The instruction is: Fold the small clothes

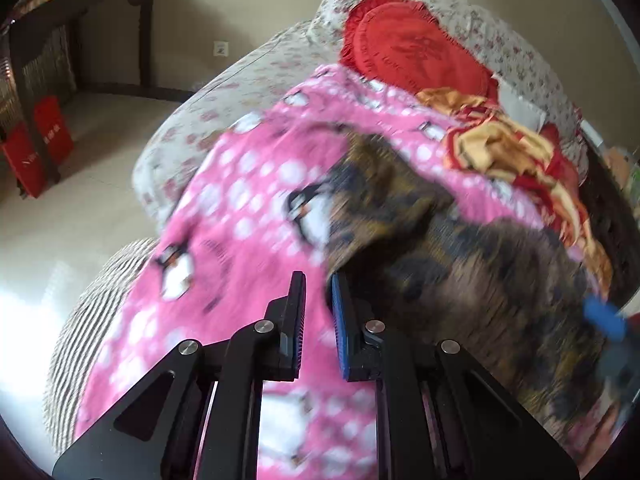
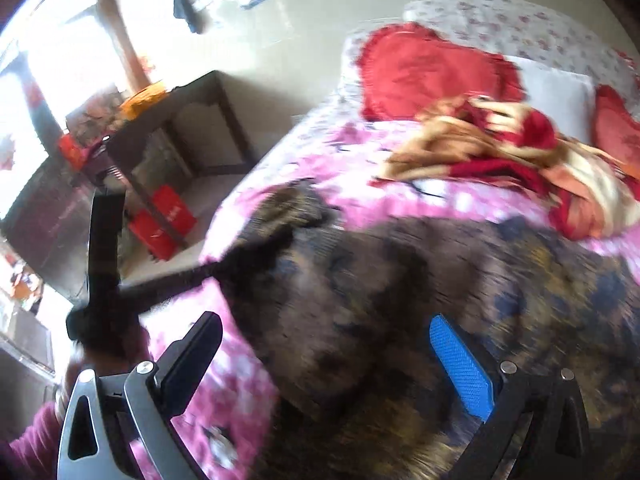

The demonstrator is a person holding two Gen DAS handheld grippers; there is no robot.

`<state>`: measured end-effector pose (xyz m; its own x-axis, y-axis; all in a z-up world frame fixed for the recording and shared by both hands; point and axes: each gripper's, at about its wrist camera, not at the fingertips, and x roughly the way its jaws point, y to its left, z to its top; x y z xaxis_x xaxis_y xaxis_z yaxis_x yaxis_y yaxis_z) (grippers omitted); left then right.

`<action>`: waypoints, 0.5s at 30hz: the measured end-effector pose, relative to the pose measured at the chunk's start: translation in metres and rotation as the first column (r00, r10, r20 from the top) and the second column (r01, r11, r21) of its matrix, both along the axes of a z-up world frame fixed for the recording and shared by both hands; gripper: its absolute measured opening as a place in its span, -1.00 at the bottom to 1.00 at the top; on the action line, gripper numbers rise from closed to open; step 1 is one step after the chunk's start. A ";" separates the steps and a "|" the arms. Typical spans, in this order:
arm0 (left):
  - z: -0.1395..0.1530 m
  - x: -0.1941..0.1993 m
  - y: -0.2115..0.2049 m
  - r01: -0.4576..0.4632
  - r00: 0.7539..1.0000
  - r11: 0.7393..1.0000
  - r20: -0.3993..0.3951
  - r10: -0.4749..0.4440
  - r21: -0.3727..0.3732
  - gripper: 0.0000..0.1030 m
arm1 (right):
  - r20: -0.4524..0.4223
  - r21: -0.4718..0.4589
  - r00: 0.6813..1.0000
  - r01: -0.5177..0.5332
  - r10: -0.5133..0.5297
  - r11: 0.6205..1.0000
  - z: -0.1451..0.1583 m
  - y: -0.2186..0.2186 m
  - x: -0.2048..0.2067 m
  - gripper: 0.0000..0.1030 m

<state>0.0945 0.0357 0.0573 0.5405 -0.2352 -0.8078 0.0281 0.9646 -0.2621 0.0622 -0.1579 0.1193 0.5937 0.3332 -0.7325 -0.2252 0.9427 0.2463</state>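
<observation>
- The left hand-held gripper [image 1: 319, 280] has its jaws nearly together; whether they pinch the edge of the brown patterned garment [image 1: 460, 272] at the tips is blurred.
- The right hand-held gripper [image 2: 326, 340] stands wide apart, holding nothing, over the same garment.
- A pink blanket [image 1: 240, 200] covers the bed [image 1: 256, 80]; red cushions [image 1: 408, 44] lie beyond, and a dark side table [image 1: 80, 8] stands on the left.
- The garment lies spread on the blanket, just ahead of both grippers.

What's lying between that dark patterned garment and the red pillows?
The crumpled red-and-gold cloth, on the pink blanket, between the dark garment and red pillows; the right wrist view shows this.
</observation>
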 end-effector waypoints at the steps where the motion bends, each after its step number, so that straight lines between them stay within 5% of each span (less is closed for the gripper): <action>1: -0.003 -0.001 0.002 0.002 1.000 1.000 -0.006 -0.002 0.004 -0.77 | -0.001 0.015 1.000 -0.016 0.016 1.000 0.000 0.007 0.007 1.00; 5: -0.008 -0.014 0.014 -0.013 1.000 1.000 0.000 0.013 0.019 -0.77 | -0.058 0.126 0.996 -0.056 0.064 0.990 -0.012 0.031 0.060 0.64; 12: -0.014 -0.022 0.022 -0.029 0.999 0.998 -0.020 0.028 -0.051 -0.76 | -0.251 0.284 0.968 0.087 -0.013 0.955 -0.069 0.042 0.147 0.62; 14: -0.016 -0.023 0.018 -0.021 0.999 0.999 -0.025 0.020 -0.044 -0.76 | -0.237 0.286 0.970 0.117 -0.048 0.951 -0.072 0.046 0.158 0.23; 15: -0.016 -0.024 0.016 -0.018 0.999 0.999 -0.028 0.017 -0.032 -0.76 | -0.221 0.279 0.974 0.120 -0.058 0.953 -0.071 0.048 0.161 -0.51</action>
